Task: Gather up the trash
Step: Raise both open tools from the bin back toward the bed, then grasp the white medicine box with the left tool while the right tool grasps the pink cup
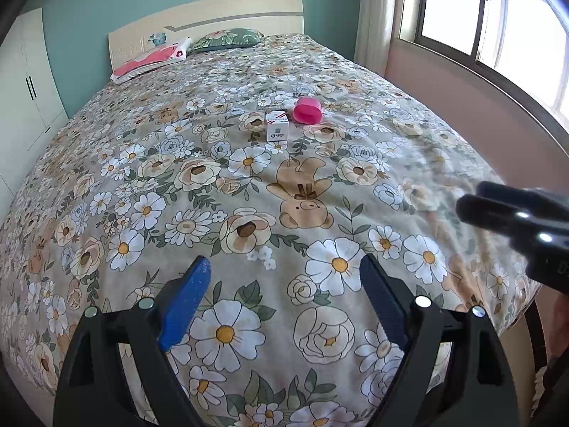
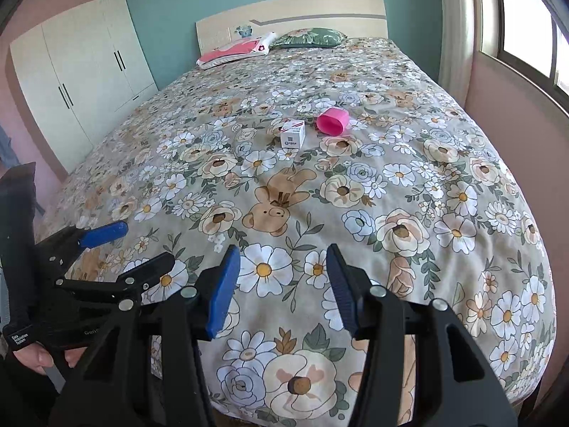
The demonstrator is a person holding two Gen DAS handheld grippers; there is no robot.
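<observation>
A small white box (image 1: 277, 126) with red stripes and a pink cup (image 1: 307, 110) lying on its side sit close together in the middle of the floral bedspread (image 1: 249, 192). Both also show in the right wrist view, the box (image 2: 293, 133) left of the cup (image 2: 332, 121). My left gripper (image 1: 284, 277) is open and empty over the foot of the bed, far from both. My right gripper (image 2: 282, 263) is open and empty, beside the left one. The left gripper also shows at the lower left of the right wrist view (image 2: 142, 245).
Two pillows (image 1: 185, 49) lie by the headboard. A white wardrobe (image 2: 78, 82) stands left of the bed. A pink wall with a window (image 1: 498, 35) runs close along the right side. The bed's foot edge is just below the grippers.
</observation>
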